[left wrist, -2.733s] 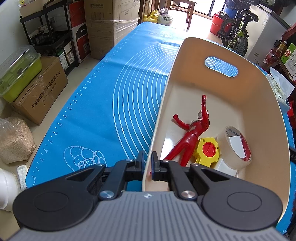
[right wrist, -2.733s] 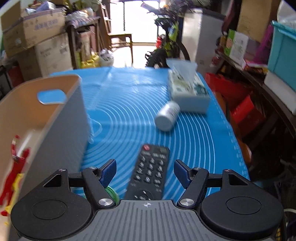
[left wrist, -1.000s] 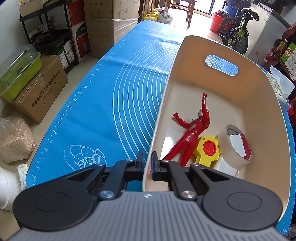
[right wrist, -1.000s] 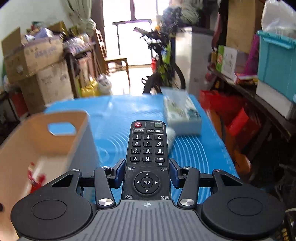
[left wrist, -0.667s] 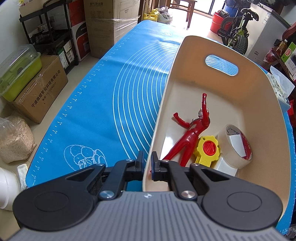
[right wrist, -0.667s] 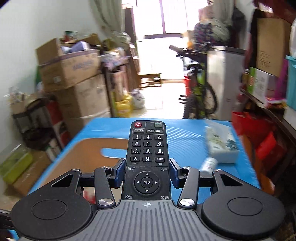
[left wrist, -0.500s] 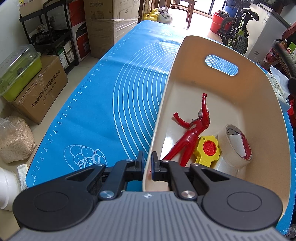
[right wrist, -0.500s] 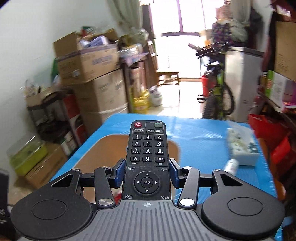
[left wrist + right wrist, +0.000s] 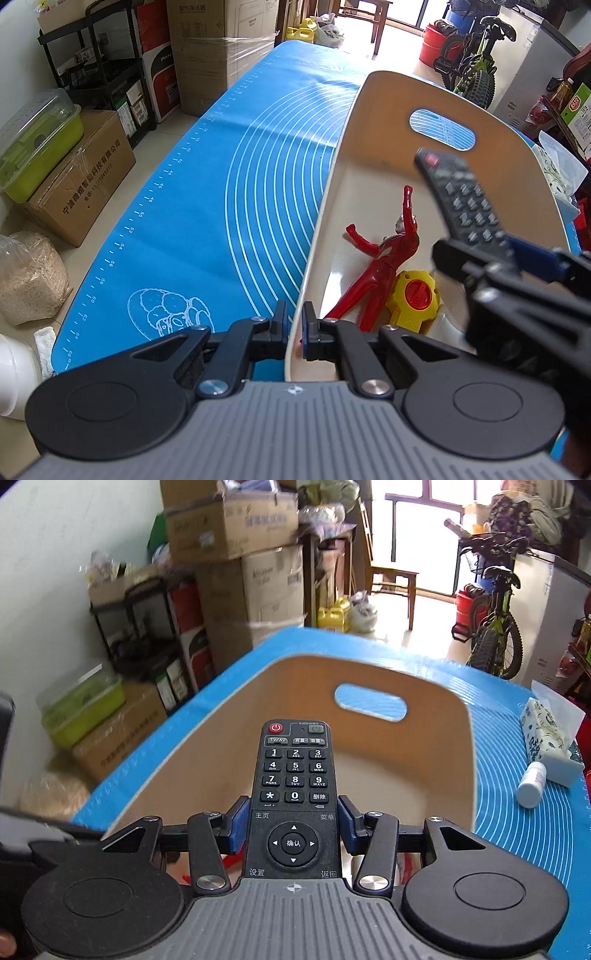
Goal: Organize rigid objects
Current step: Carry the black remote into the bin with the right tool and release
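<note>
Right claw (image 9: pixel 293 825) w/ remote (image 9: pixel 294 775) above bin (image 9: pixel 436 701); left claw (image 9: pixel 293 325) pinches rim.

The far half of the bin (image 9: pixel 436 738) floor, toward twelve o'clock ahead of my remote (image 9: pixel 294 775), lies bare for setting down. Nearer me the red figure (image 9: pixel 384 254) and yellow disc (image 9: pixel 415 295) crowd the floor. At nine o'clock my left gripper (image 9: pixel 293 326) clamps the bin's wall. At two o'clock, the white bottle (image 9: pixel 531 785) and tissue pack (image 9: pixel 546 738) occupy the table (image 9: pixel 517 834).
</note>
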`<state>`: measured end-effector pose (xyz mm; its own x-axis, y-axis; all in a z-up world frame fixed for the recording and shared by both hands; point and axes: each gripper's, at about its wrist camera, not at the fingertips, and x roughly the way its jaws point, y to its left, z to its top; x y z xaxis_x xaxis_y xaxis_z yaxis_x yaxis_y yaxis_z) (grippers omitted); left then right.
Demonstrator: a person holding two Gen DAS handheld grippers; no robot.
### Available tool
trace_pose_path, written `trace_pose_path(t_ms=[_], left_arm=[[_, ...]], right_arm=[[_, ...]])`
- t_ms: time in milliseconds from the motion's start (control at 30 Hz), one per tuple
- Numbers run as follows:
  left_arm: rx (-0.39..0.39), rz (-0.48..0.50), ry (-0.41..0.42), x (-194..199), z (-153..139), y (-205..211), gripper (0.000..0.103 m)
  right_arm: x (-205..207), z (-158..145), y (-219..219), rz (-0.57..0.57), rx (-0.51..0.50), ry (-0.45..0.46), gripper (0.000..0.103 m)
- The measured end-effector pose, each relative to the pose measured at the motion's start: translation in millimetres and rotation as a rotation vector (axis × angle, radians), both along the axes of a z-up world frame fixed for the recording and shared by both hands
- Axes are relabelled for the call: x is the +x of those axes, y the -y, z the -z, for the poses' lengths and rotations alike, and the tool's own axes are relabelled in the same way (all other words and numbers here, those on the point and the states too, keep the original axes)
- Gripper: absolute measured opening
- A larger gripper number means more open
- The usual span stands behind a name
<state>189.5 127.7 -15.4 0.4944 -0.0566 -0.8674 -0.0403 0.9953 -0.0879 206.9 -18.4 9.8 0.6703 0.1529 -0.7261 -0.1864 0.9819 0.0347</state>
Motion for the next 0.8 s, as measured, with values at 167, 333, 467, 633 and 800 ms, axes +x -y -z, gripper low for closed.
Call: trace_pose_path(t_ms=[167, 333, 467, 633, 800], left_arm=[[0.000, 0.002, 0.000, 0, 0, 1, 0.008], [-0.002, 0.002, 0.000, 0, 0, 1, 0.008], [-0.003, 0.003, -0.001, 0, 0, 1, 0.008], [-0.002, 0.003, 0.000, 0, 0, 1, 0.008], [-0.002, 0.003, 0.000, 0, 0, 1, 0.008]], right_arm=[[6, 15, -5, 0.003, -0.029, -0.085, 0.054], [10, 24, -3, 0.009, -0.038, -0.145, 0.054], [14, 24, -1, 0.010, -0.037, -0.175, 0.052], [11, 18, 7, 0.019, 0.004, -0.153, 0.056], [2, -7, 25, 0.047, 0.054, -0.063, 0.064]])
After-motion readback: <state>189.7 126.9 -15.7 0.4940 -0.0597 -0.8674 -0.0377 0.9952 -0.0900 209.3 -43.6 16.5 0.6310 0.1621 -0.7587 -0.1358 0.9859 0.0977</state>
